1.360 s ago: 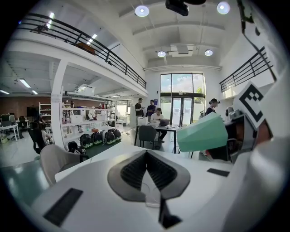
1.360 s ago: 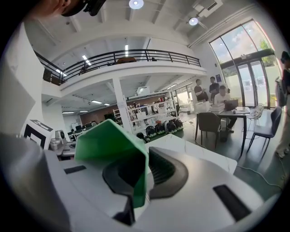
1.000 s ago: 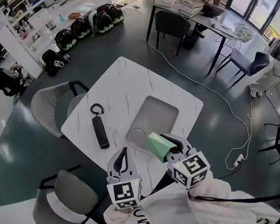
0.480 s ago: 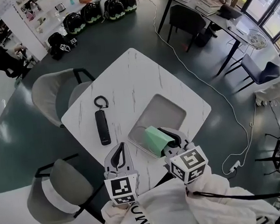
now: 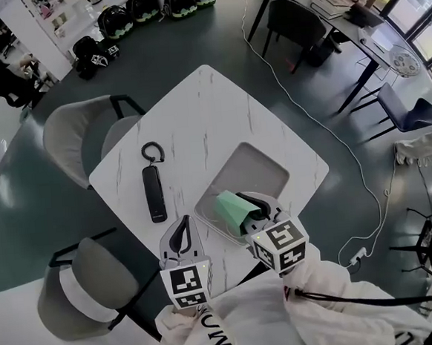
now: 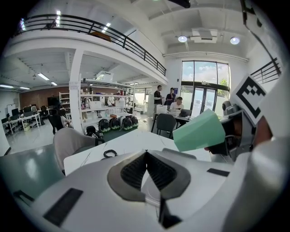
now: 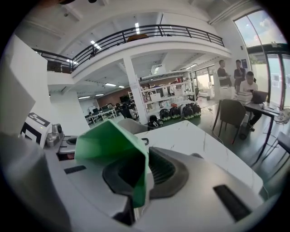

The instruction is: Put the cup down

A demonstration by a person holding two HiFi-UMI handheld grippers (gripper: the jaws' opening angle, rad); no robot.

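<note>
At tray [image 5: 266, 170] 7 o'clock | cup [image 5: 230, 205] sunk closer, set-down near | right gripper [image 5: 253, 208] pinches cup | left gripper [image 5: 181, 235] closed, empty

Both grippers are sitting side by side low in the head view, each pointing forward and angling downward. The left gripper [image 5: 183, 224] is showing its jaws pressed together, pads meeting at the tips with nothing between them. The right gripper [image 5: 249, 208], just beside it and reaching a touch further forward, is pinching the wall of the green cup [image 5: 230, 205] between nearly closed jaws, and the cup is sticking out toward the left gripper's side. Behind each marker cube, white sleeves [image 5: 235, 324] are bunching around the wrists.
</note>
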